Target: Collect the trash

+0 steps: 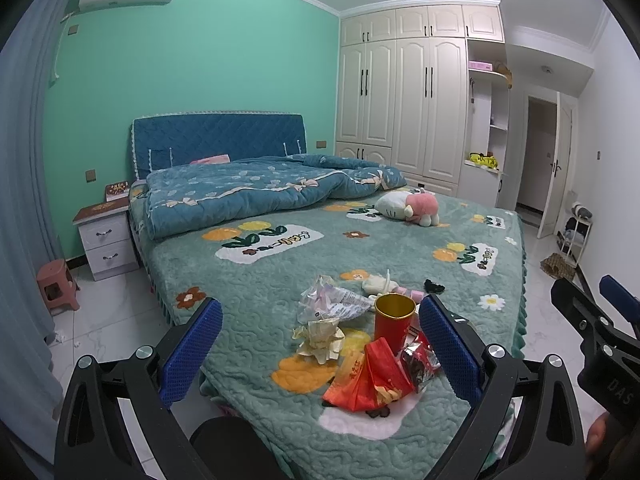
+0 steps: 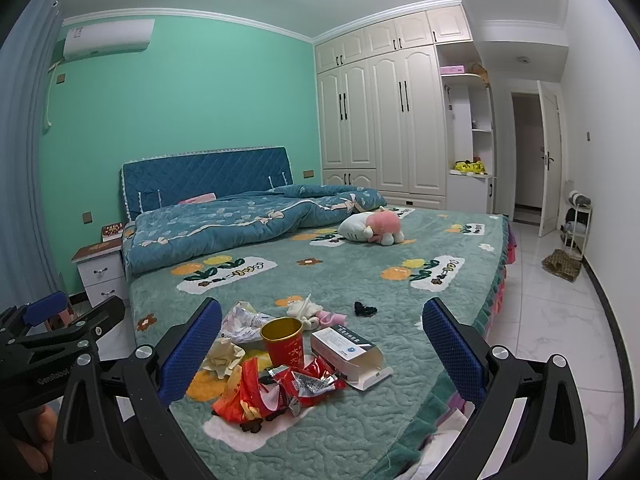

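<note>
A heap of trash lies on the green bedspread [image 1: 256, 280] near the bed's foot. It holds a red paper cup [image 1: 393, 320] [image 2: 285, 340] standing upright, crumpled cream paper [image 1: 320, 338] [image 2: 224, 356], a clear printed wrapper [image 1: 334, 300] [image 2: 242, 320], an orange-red bag [image 1: 368, 380] [image 2: 244, 392] and a red foil wrapper [image 1: 420, 364] [image 2: 308, 384]. An open white box [image 2: 348, 352] lies right of the cup. My left gripper [image 1: 320, 304] is open above the heap, holding nothing. My right gripper [image 2: 322, 306] is open too, also empty.
A pink-and-white plush toy [image 1: 412, 206], a folded blue quilt [image 1: 248, 188], a black hair clip [image 1: 434, 286] and a small white toy [image 1: 378, 282] share the bed. Left stand a nightstand [image 1: 106, 240] and pink stool [image 1: 56, 286]. White tiled floor [image 2: 560, 320] runs right.
</note>
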